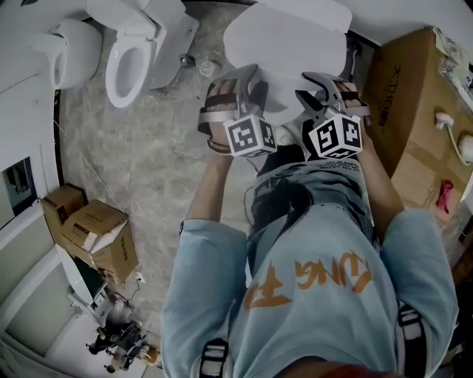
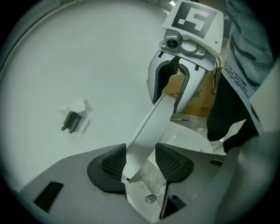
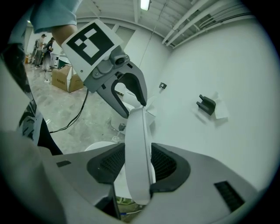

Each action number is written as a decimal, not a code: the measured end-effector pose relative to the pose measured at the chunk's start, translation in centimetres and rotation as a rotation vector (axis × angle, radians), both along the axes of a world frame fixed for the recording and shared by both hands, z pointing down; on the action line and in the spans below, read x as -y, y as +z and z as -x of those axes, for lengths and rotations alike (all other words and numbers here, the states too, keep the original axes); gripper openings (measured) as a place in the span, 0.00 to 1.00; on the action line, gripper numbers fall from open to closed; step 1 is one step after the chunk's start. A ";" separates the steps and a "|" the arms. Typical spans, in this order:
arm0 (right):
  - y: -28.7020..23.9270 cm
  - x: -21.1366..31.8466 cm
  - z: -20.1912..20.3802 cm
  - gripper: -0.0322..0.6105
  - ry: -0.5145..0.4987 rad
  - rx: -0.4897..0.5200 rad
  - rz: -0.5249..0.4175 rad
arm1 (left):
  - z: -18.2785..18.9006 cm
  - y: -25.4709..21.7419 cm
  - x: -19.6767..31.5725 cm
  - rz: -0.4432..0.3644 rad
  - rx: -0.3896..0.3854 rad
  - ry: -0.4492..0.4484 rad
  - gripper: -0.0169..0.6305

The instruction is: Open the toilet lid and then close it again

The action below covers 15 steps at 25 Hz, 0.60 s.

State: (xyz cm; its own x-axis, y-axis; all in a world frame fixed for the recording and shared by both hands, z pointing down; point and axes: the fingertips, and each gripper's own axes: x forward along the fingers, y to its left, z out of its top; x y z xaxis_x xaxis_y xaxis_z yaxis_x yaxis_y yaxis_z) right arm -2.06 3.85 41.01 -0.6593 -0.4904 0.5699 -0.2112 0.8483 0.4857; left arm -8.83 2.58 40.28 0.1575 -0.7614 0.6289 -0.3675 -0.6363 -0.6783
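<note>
Toilet lid (image 1: 288, 40) is seen partly raised at upper centre of the head view. Its front rim is clamped by the left gripper (image 1: 238, 87) and right gripper (image 1: 319, 90), set side by side. A cardboard box (image 1: 410, 96) is noted at right. Likely risk: the thin, smooth rim could be lost from either grip, and the lid slammed down. Hinges could be twisted by uneven lifting.

Soft, even indoor light, partly from a ceiling strip lamp (image 3: 145, 4) in the right gripper view, casts only faint shadows, while both gripper views bulge fisheye-style with black corners and the head view dims and bends toward its edges.
</note>
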 end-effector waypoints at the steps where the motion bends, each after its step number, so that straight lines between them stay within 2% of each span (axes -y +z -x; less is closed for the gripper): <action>1: -0.6 0.5 -0.1 0.36 0.010 0.009 -0.006 | -0.1 -0.6 0.4 -0.012 -0.007 0.001 0.38; 4: -2.3 2.0 -0.7 0.36 0.041 0.035 -0.027 | -0.6 -2.0 2.0 -0.037 -0.031 -0.001 0.36; 10: -5.5 5.7 -2.3 0.36 0.098 0.097 -0.066 | -2.0 -4.8 5.9 -0.078 -0.023 0.011 0.33; 15: -8.4 9.9 -3.7 0.35 0.155 0.148 -0.102 | -3.6 -7.5 9.9 -0.135 0.002 0.031 0.24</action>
State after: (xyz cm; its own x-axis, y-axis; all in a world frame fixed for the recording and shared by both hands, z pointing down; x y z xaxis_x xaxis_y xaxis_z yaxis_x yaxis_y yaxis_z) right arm 1.66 -6.01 32.59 -0.6441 -0.6427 0.4149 -0.4106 0.7481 0.5213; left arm -5.23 -7.33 32.76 0.1817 -0.8339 0.5211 -0.3476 -0.5502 -0.7593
